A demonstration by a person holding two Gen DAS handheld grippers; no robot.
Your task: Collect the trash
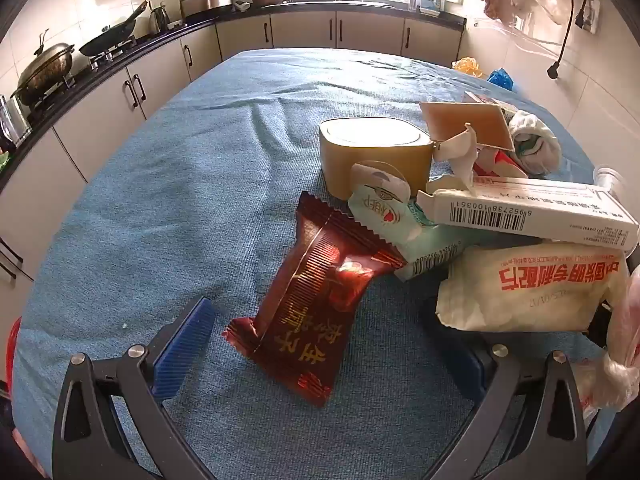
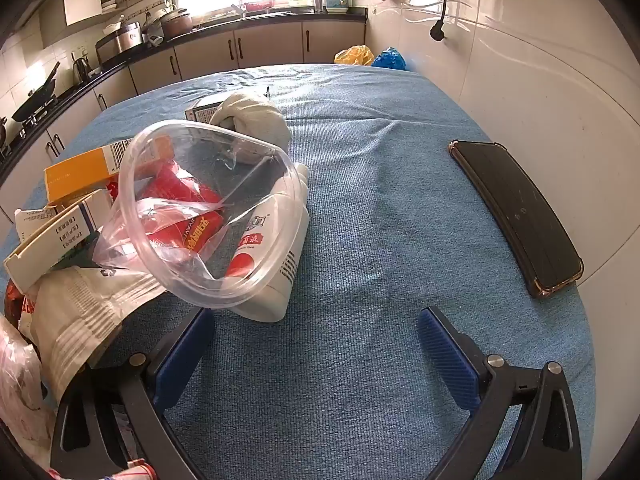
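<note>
Fingers [image 1: 188, 344] of the left gripper [image 1: 316, 356] stand spread wide, blue ribbed pads facing inward, clamped on nothing; a dark red snack wrapper [image 1: 316, 308] lies flat on the blue cloth [image 1: 160, 208] between them, touching neither pad as far as I can see. Fingers [image 2: 444, 356] of the right gripper [image 2: 316, 352] are equally wide apart, only bare cloth between them. The trash sits heaped on the cloth-covered counter. Left view: beyond the red wrapper a pale green packet [image 1: 384, 216], a long white carton with a barcode [image 1: 528, 216] lying across it, a crumpled white paper bag with red lettering [image 1: 532, 292] just over the right-hand finger, a tan lidded tub [image 1: 372, 152] behind. Right view: a clear plastic bowl [image 2: 216, 216] tilted on its side over a red packet [image 2: 180, 204] and a white bottle [image 2: 272, 272], an orange box [image 2: 80, 176] at left, a balled white cloth [image 2: 256, 120] farther back. A dark phone [image 2: 516, 216] lies well apart at right, near the tiled wall.
</note>
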